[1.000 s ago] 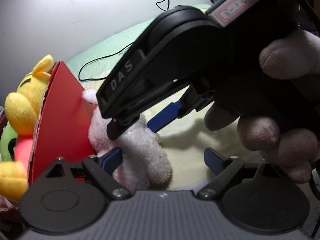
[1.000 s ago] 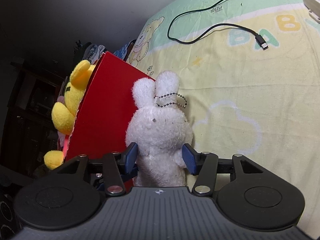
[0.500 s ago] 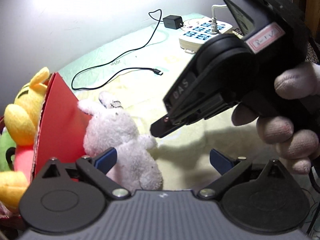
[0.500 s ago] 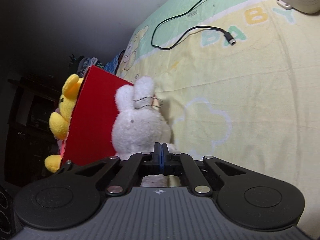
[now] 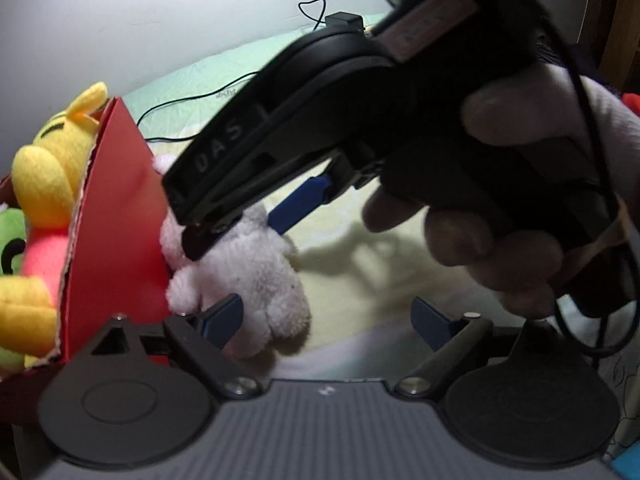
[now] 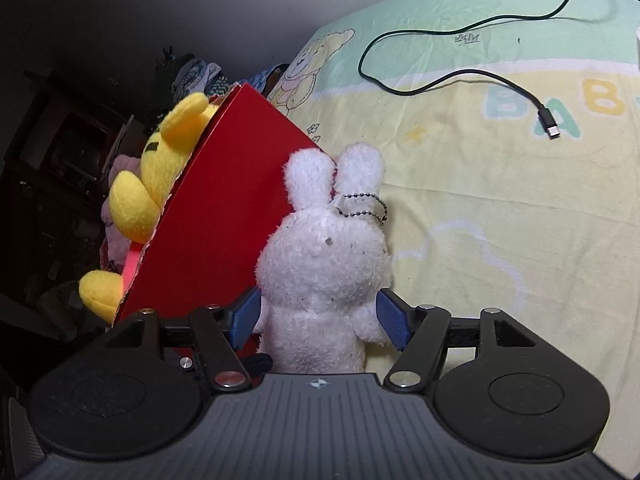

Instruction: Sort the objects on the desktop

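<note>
A white plush bunny (image 6: 324, 264) with a bead chain stands on the yellow sheet and leans against a red box (image 6: 216, 216). My right gripper (image 6: 320, 318) is open, one blue pad on each side of the bunny's body, close to or just touching the fur. From the left wrist view the right gripper (image 5: 248, 228) hangs over the bunny (image 5: 264, 276), held by a hand (image 5: 500, 240). My left gripper (image 5: 328, 320) is open and empty, its left pad just in front of the bunny. A yellow plush bear (image 6: 160, 172) sits in the box.
A black USB cable (image 6: 440, 80) curls across the sheet (image 6: 500, 220) at the far right, and a black charger plug (image 5: 344, 22) lies near the wall. Green and pink plush toys (image 5: 16, 240) fill the red box (image 5: 116, 220). Dark furniture (image 6: 60, 160) stands left of the bed.
Half a second ago the right gripper was shut and drawn back from the bunny; now it stands open around the bunny's body again. The left gripper stays open.
</note>
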Demonstrator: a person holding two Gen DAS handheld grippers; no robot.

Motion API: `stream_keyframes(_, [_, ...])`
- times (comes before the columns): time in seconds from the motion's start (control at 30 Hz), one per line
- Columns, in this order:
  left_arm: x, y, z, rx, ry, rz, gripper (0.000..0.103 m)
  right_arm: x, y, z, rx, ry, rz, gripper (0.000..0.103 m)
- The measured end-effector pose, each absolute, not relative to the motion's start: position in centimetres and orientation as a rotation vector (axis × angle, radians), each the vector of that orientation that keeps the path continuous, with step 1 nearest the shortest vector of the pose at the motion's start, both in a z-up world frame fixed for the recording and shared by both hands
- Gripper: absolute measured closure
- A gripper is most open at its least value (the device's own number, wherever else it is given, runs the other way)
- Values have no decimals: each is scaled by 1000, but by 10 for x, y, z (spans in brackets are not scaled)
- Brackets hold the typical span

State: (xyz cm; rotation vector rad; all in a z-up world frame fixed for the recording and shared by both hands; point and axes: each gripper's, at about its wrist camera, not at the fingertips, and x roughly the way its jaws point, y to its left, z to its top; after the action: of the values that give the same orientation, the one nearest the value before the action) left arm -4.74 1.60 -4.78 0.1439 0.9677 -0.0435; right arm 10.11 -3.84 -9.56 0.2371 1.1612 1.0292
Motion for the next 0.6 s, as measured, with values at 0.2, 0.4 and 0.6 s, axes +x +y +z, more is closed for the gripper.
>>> stream_keyframes(0.2, [-54,16,-45,151,962,-40,15,105,-40,-106,270,1191,997,47])
stream_keyframes(0.4, [-56,23,-36,122,916,-71,8,103,-84,-106,404,1173,937,63])
stream_keyframes(0.6, [-38,43,-28,2,910,-134,3,100,-130,-108,482,1137,814,68])
